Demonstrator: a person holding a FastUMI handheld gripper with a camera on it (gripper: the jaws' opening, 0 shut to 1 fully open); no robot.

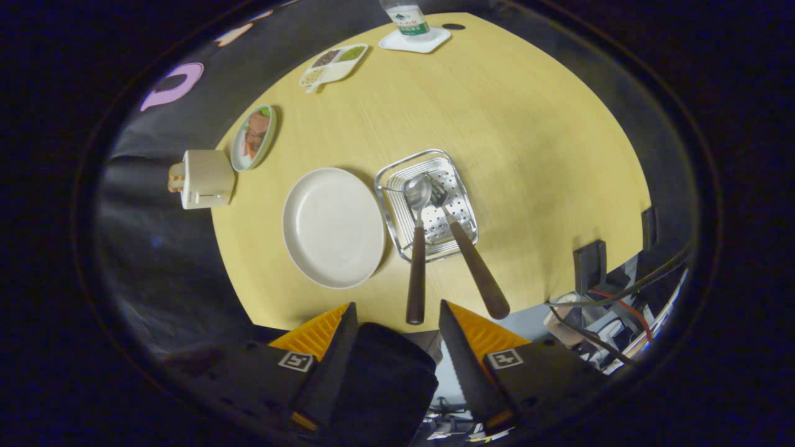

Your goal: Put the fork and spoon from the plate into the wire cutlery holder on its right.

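1. The wire cutlery holder contains the spoon and the fork (handles leaning out toward the fingers).
2. The plate, just left of it, is empty.
3. The gripper is released, grasping nothing.

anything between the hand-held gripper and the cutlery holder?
Gripper view: the spoon and fork handles stick out of the wire cutlery holder toward the open hand-held gripper; otherwise bare table.

Open tongs face spoon and fork handles.
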